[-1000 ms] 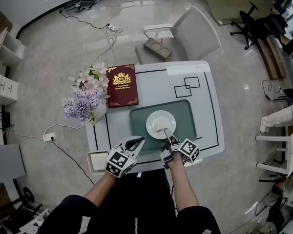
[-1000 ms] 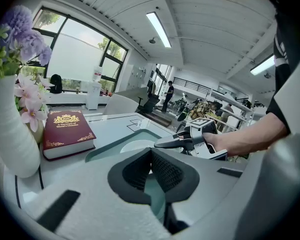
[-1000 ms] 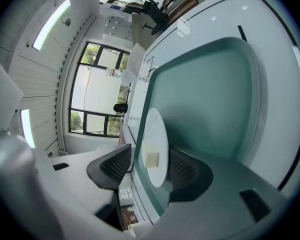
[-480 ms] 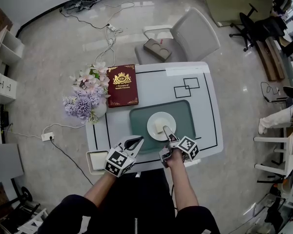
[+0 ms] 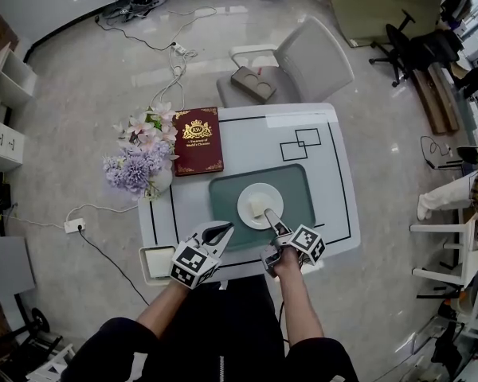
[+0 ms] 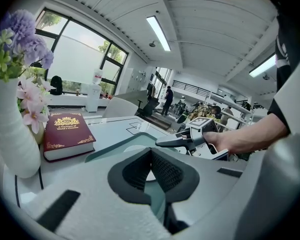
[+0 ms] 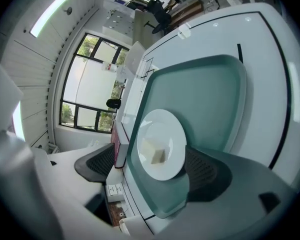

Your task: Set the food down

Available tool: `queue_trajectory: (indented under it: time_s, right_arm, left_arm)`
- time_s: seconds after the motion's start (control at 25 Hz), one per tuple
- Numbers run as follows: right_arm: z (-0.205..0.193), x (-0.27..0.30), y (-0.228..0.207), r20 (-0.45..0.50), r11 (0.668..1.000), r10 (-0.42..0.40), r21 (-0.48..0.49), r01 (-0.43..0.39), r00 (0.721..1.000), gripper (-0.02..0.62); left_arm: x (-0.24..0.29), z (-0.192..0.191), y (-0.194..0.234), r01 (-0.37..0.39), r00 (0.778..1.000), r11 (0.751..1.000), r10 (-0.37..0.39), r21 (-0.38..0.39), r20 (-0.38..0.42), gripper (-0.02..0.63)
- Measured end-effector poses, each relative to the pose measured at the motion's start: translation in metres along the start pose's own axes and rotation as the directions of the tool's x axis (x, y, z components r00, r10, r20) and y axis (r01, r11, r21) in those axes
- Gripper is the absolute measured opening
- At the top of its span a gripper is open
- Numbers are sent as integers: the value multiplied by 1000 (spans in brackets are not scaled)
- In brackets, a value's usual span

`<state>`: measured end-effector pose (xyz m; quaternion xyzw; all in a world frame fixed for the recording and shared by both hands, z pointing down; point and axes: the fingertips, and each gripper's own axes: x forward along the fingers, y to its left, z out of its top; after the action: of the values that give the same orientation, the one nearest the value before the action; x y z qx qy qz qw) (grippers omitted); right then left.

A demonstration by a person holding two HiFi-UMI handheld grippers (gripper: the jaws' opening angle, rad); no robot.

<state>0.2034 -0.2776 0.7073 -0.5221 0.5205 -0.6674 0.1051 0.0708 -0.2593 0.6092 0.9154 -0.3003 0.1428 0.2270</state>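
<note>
Head view, looking steeply down on a white table [image 5: 251,134] that carries a teal tray [image 5: 296,183] at its centre. A white plate [image 5: 246,200] rests on the tray, and the food [image 5: 259,206], a small pale block, lies on the plate near its middle, free of both grippers. The right gripper [image 5: 272,234], at lower centre of the frame, points toward the plate's near rim. Its jaws are opening and stand wide. In the right gripper view the two dark pads [image 7: 98,164] flank the plate without touching the block, so nothing is clamped. The left gripper [image 5: 220,231], lower left of centre, hovers over the tray's near corner. In the left gripper view its pads meet along a single seam with nothing between them. At the table's upper left lies a dark red book [image 5: 197,140] with gold print, just beside a white vase of pink and lilac flowers [image 5: 138,159] at the table's left edge. A grey chair [image 5: 307,60] stands beyond the table, toward the top of the frame.
</note>
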Motion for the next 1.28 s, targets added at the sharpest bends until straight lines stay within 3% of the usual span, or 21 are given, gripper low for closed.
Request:
queue_trajectory:
  time_s: [0.48, 0.52, 0.6, 0.72, 0.8, 1.04, 1.28]
  right_arm:
    - [-27, -38, 43, -4, 975, 105, -196, -104, 994, 396]
    - [-30, -44, 46, 6, 969, 107, -223, -103, 994, 355]
    - [-33, -58, 51, 53, 951, 98, -298, -78, 994, 174]
    - [-40, -79, 63, 128, 910, 106, -413, -44, 986, 67]
    - [-46, -91, 70, 172, 877, 122, -480, -25, 978, 30]
    - [-78, -129, 99, 237, 800, 205, -599, -24, 950, 8]
    - [-101, -162, 128, 314, 651, 248, -754, 82, 917, 8]
  left_arm:
    - [-21, 7, -20, 33, 999, 998, -35, 50, 38, 6]
    - [-25, 8, -22, 36, 998, 998, -38, 55, 42, 6]
    - [-34, 9, -27, 40, 998, 997, -43, 65, 52, 6]
    - [-50, 12, -35, 44, 996, 996, -50, 82, 69, 6]
    - [-61, 11, -39, 44, 995, 995, -52, 92, 80, 6]
    - [-91, 10, -56, 47, 992, 993, -59, 110, 109, 6]
    - [-102, 17, -73, 59, 986, 993, -73, 101, 148, 6]
